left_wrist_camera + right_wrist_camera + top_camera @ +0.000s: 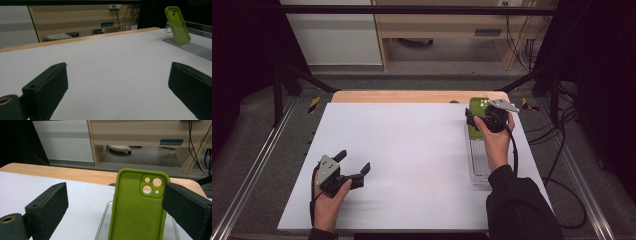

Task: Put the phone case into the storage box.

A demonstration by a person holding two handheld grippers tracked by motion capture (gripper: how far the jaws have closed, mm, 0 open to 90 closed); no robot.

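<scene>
— High view, right side: what is the status?
— Green phone case (477,112) stands upright, leaning in a clear stand (480,165) on the desk (412,150). Right hand-held gripper (115,202) has its jaws apart, the case between them — one pad at its edge.
— And the left hand-held gripper (354,165)?
— Jaws wide apart over bare desk, well away.

It looks like a laboratory: the white table (412,150) stands inside a black metal frame (412,9), dark curtains hang at both sides, and loose cables (528,52) run under a wooden bench (447,25)
</scene>
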